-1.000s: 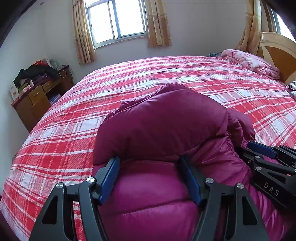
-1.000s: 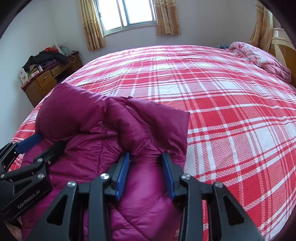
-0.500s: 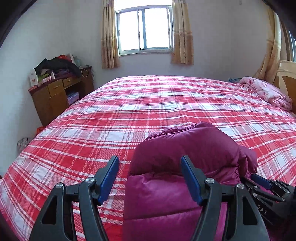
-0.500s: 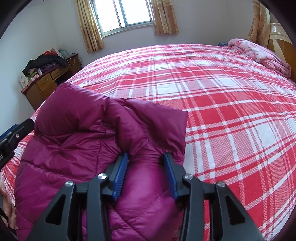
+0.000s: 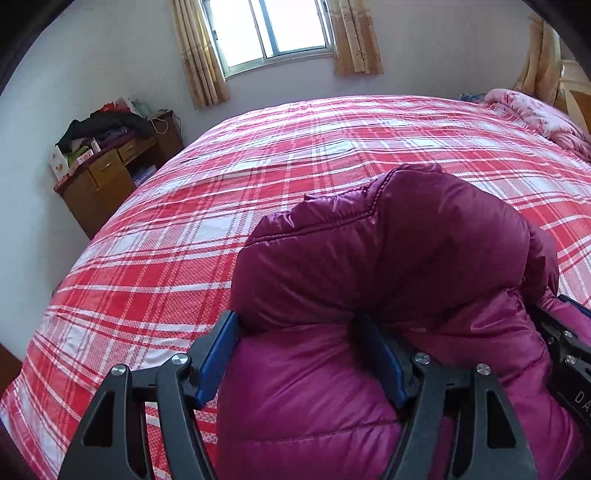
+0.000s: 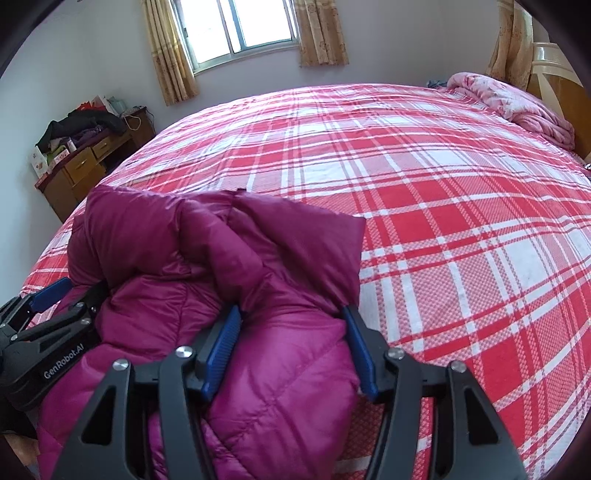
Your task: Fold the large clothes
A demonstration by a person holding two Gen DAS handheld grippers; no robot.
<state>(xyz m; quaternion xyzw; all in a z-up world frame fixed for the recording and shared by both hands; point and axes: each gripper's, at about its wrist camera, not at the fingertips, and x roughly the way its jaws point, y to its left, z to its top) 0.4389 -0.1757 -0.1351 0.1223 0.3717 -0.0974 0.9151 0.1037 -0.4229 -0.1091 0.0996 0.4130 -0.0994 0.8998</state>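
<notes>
A wide bed (image 5: 295,155) filled most of both views, covered in a red-and-white plaid spread that ran back toward the window wall. On its near edge lay the magenta down jacket (image 5: 388,258), puffy and quilted, bunched into a thick mound with an upper layer doubled over the lower one; in the right wrist view the same jacket (image 6: 229,258) sat at the lower left of the spread, one flap ending in a squared corner that rested on the plaid.

A crumpled pink blanket (image 6: 509,103) lay at the far right of the bed, near the wooden headboard. Against the left wall, well apart from the jacket, stood a wooden dresser (image 5: 107,177) heaped with dark clothes and small boxes. A window (image 5: 280,33) with tan curtains on either side was set in the far wall.

The left gripper (image 5: 299,325) had its jaws spread wide, the left blue pad at the jacket's outer edge and the right pad sunk into the crease under the folded-over layer (whether the pads actually pinched the fabric could not be told). The right gripper (image 6: 291,314) also stood wide, its two blue pads straddling a bulge of the jacket near the squared flap, the fabric swelling up between them without being clamped. Each gripper showed at the edge of the other's view, close beside the jacket.
</notes>
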